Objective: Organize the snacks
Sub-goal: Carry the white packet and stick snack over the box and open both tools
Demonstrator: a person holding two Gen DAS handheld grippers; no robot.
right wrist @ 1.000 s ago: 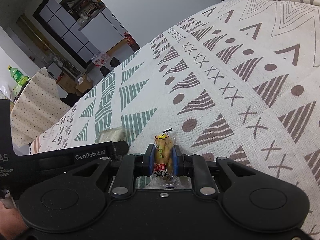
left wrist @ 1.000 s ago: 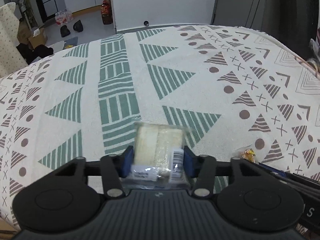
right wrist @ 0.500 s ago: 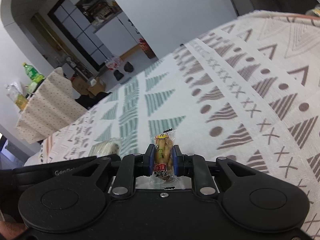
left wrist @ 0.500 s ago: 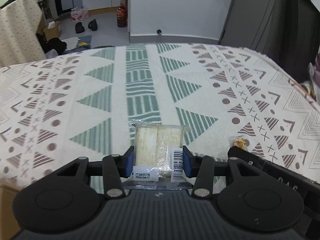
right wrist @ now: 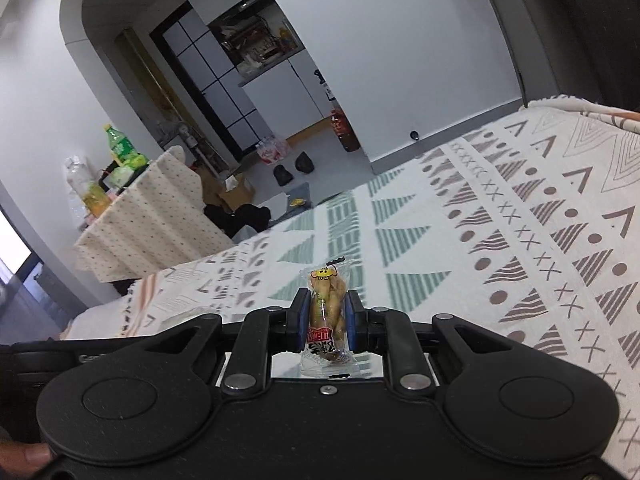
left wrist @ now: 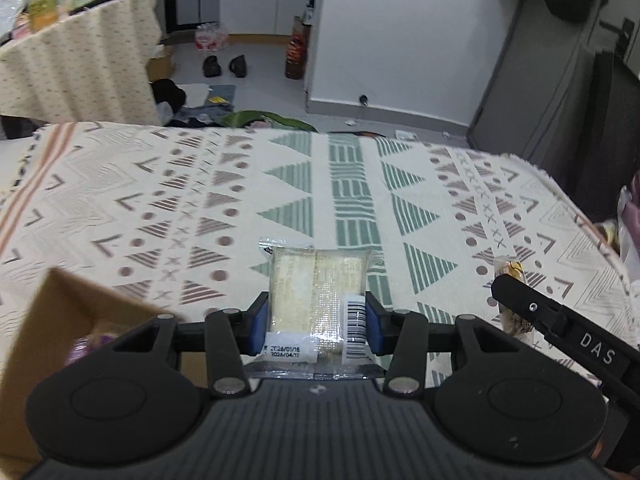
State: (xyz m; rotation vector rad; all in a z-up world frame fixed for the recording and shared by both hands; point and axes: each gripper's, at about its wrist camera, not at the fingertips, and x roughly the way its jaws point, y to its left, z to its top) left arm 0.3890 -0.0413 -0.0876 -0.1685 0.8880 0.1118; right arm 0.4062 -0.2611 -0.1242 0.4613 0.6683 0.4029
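My left gripper (left wrist: 316, 320) is shut on a clear packet of pale yellow wafer-like snack (left wrist: 318, 292) with a barcode label, held above the patterned tablecloth (left wrist: 200, 208). A brown cardboard box (left wrist: 60, 320) lies at the lower left below that gripper, with something purple inside. My right gripper (right wrist: 327, 320) is shut on a small clear packet of yellow-brown snack (right wrist: 326, 308) with a red label. That packet (left wrist: 508, 276) and the right gripper's black body (left wrist: 560, 328) also show at the right edge of the left wrist view.
The tablecloth (right wrist: 520, 240) carries green and brown triangles. Beyond the table's far edge are a cloth-draped side table with bottles (right wrist: 120, 168), shoes (left wrist: 224, 66) on the floor and a white wall. A fingertip (right wrist: 24, 454) grips the right handle.
Both grippers have tilted up and swung left with their packets still held. The table's far edge and the room have come into view, and the cardboard box has appeared at the lower left.
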